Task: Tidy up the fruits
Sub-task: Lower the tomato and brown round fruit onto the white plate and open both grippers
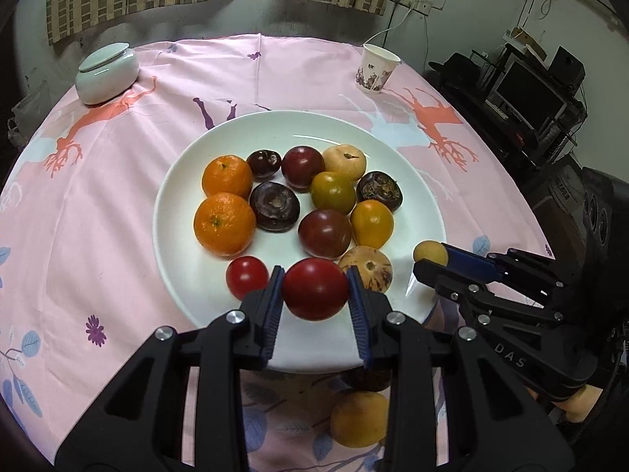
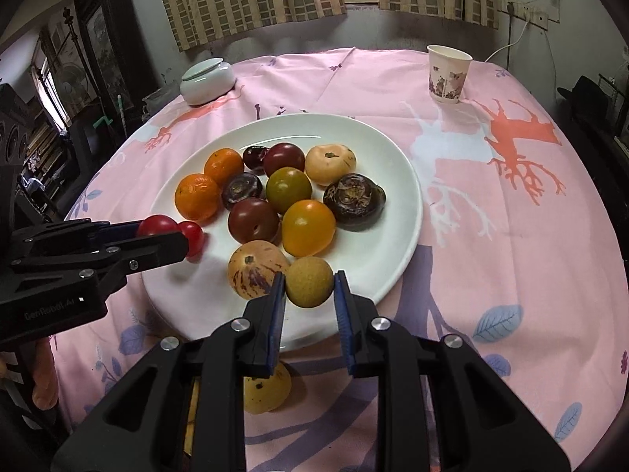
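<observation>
A white plate (image 1: pixel 220 149) (image 2: pixel 377 145) on the pink tablecloth holds several fruits: two oranges (image 1: pixel 225 223), dark and yellow tomatoes, water chestnuts and pale melons. My left gripper (image 1: pixel 314 289) is shut on a red tomato (image 1: pixel 315 288) above the plate's near rim, beside a smaller red tomato (image 1: pixel 247 276). My right gripper (image 2: pixel 308 289) is shut on a small tan round fruit (image 2: pixel 309 281) over the plate's near right part; it also shows in the left wrist view (image 1: pixel 430 252). The left gripper appears in the right wrist view (image 2: pixel 165 232).
A lidded white jar (image 1: pixel 107 72) (image 2: pixel 206 80) stands at the far left of the table and a paper cup (image 1: pixel 375 69) (image 2: pixel 447 74) at the far right. A yellow fruit (image 1: pixel 359 419) (image 2: pixel 267 391) lies on the cloth near the plate's front edge. Furniture surrounds the table.
</observation>
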Motion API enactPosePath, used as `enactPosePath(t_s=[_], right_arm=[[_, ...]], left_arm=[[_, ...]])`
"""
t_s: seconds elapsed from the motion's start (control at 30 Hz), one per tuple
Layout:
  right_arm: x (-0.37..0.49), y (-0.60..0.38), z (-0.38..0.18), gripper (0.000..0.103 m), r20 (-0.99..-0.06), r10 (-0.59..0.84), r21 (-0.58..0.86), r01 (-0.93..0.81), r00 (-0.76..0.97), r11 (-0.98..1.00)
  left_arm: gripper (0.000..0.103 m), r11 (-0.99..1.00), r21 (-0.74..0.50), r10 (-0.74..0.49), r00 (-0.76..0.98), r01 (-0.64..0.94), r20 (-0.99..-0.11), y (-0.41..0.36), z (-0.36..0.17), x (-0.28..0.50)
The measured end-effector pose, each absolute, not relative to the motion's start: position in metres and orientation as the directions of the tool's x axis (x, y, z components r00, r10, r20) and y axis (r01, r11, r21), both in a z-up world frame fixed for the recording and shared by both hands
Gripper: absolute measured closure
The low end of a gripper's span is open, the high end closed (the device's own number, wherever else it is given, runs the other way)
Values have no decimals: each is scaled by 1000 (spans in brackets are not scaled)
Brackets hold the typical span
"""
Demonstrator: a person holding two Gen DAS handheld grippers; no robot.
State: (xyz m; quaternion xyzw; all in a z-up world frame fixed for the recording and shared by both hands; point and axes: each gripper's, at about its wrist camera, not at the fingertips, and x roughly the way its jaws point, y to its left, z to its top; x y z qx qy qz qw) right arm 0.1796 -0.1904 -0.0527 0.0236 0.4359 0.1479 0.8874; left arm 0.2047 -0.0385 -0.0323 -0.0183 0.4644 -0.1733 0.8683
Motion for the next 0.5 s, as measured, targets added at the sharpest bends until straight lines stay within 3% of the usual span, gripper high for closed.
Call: enactPosePath(t_s=[0.5], right_arm=[[197, -184, -55, 78, -785, 270, 149, -254, 558, 956]], left_arm=[[70, 944, -184, -304, 499, 275, -811, -44, -41, 219]])
